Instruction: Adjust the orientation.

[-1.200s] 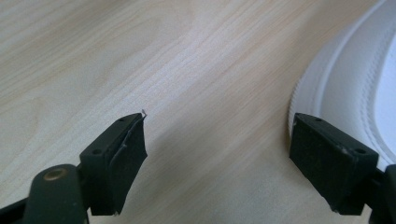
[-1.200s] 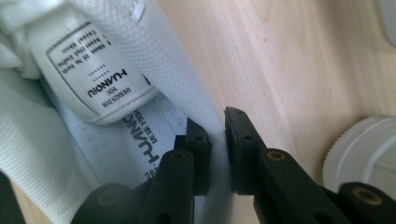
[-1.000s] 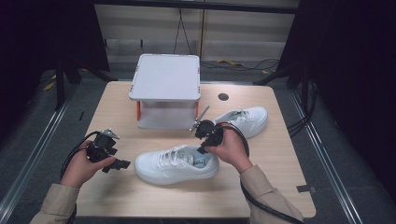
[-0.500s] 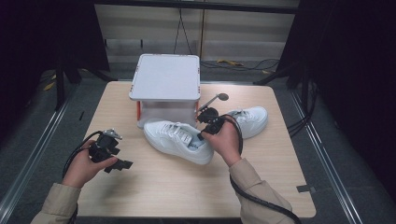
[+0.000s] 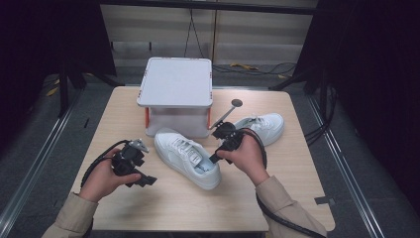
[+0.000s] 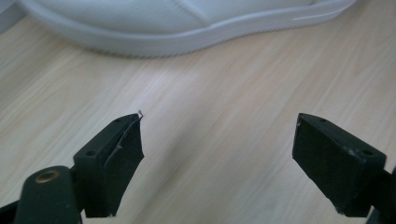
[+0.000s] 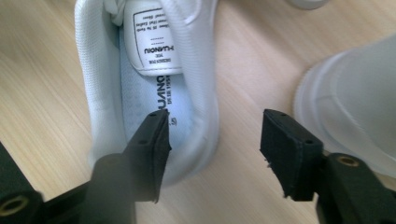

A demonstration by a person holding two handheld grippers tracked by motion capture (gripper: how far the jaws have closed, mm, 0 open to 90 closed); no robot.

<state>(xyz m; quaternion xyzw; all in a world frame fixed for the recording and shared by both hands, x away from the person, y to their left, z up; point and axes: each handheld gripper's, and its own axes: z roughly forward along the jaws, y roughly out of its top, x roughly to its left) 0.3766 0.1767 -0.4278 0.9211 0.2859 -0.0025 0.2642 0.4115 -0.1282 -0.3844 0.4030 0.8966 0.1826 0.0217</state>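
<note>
The near sneaker (image 5: 185,157) lies angled on the tabletop (image 5: 277,198), toe pointing toward the white box (image 5: 175,94), heel toward the person — likely lined up to sit beside its partner, the far sneaker (image 5: 262,126). The right gripper (image 7: 212,140) sits at the heel, jaws spread, one inside the collar and one outside the heel wall, not pinching. That wrist bends inward over the shoe. The left gripper (image 6: 217,154) hovers low over bare wood just beside the sole, jaws spread wide, forearm resting back.
</note>
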